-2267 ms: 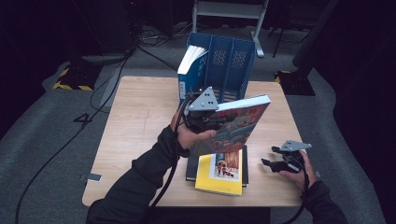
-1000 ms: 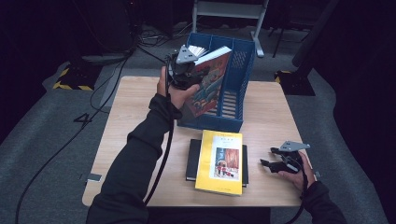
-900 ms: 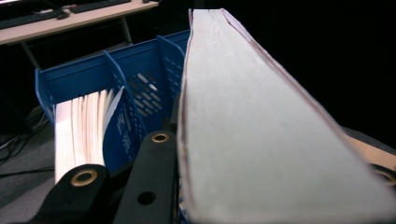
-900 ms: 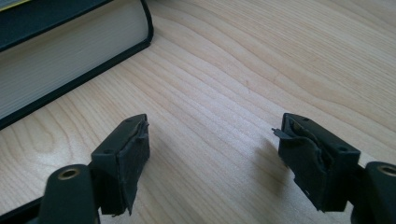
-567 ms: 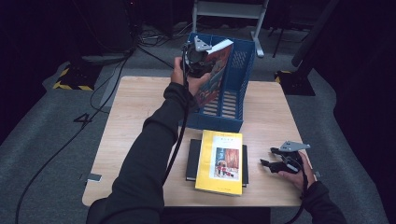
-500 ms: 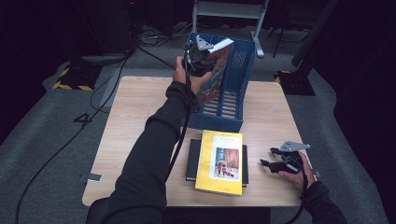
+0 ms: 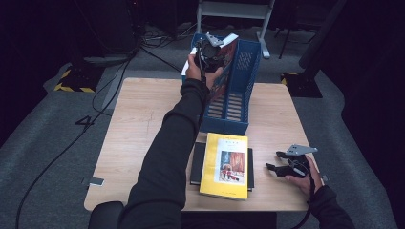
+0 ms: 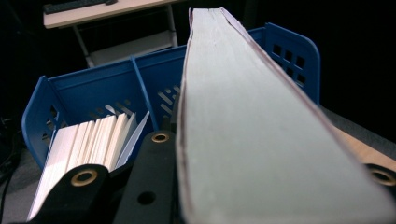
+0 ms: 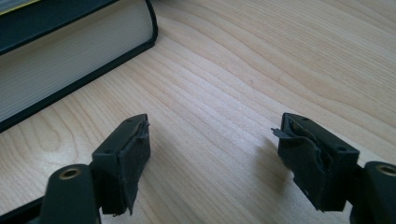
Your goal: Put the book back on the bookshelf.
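The pale wooden table [image 7: 143, 124] carries everything here, set on grey carpet with black cables trailing off at the far left. At its far edge stands the blue plastic file rack with slotted walls [image 7: 243, 90], divided into upright compartments; in the left gripper view its blue walls [image 8: 154, 84] rise behind the jaws, and a white-paged book [image 8: 88, 144] already stands in a compartment at the left, just beside the incoming one.

Near the person's edge lies a yellow paperback with a picture on its cover [image 7: 226, 164], stacked on a thick black hardback [image 7: 197, 162]. There is print on the yellow cover, too small to read. The right gripper view shows that black hardback's page block [image 9: 60, 70] close to the jaws, apart from them.

The colourful-covered book [image 7: 228, 55] is up over the rack's left-hand compartments, tilted, clamped between the jaws of the left gripper [image 7: 210, 50]; its grey page edge [image 8: 252, 140] runs away from the camera between the two black jaws. A couple of seconds ago this book was held over the middle of the table; since then the left arm has stretched out to the rack.

The right gripper [image 7: 286, 167] rests on the table beside the stack, jaws spread wide with bare wood between them, where it was before.
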